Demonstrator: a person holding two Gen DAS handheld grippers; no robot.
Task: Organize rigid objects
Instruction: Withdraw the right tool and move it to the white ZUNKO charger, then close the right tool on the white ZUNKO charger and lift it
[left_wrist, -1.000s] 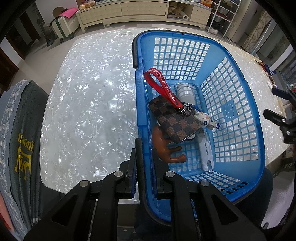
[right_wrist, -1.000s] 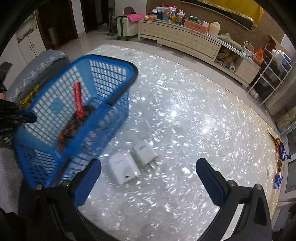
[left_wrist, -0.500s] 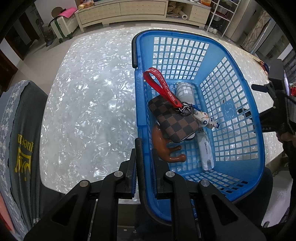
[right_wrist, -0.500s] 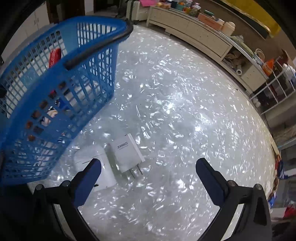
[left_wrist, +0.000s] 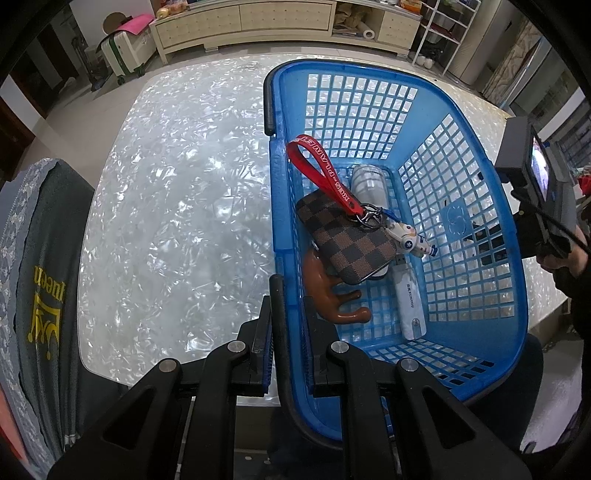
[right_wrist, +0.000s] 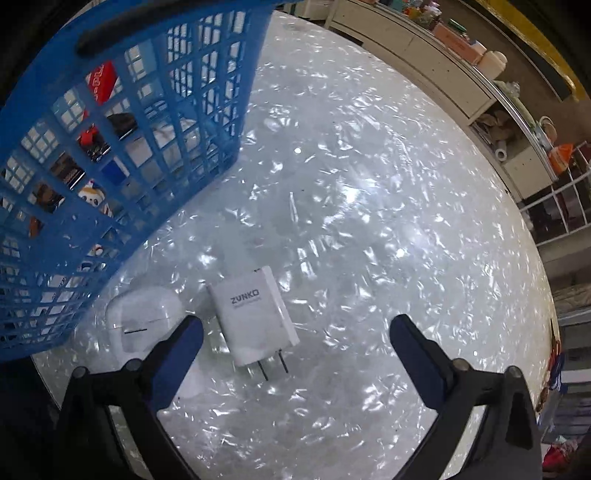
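Left claw (left_wrist: 290, 347): clamped on the blue basket (left_wrist: 484, 354) rim, lower centre.
Right claw (right_wrist: 295, 341): spread wide above the worktop (right_wrist: 369, 221).
Charger (right_wrist: 255, 319): reads "ZUNKO", lower centre.
Stick (left_wrist: 410, 301): "XUNYOU", inside basket.

The basket (left_wrist: 476, 184) is glossy blue plastic lattice with a matt black handle (left_wrist: 280, 332). Inside, the checkered pouch (left_wrist: 347, 242) looks like grained leather, perhaps imitation; its red strap (left_wrist: 325, 177) is woven cloth on a metal ring (left_wrist: 371, 216). The tabletop (right_wrist: 369, 221) gleams like mother-of-pearl. The white charger (right_wrist: 255, 317) is smooth plastic.
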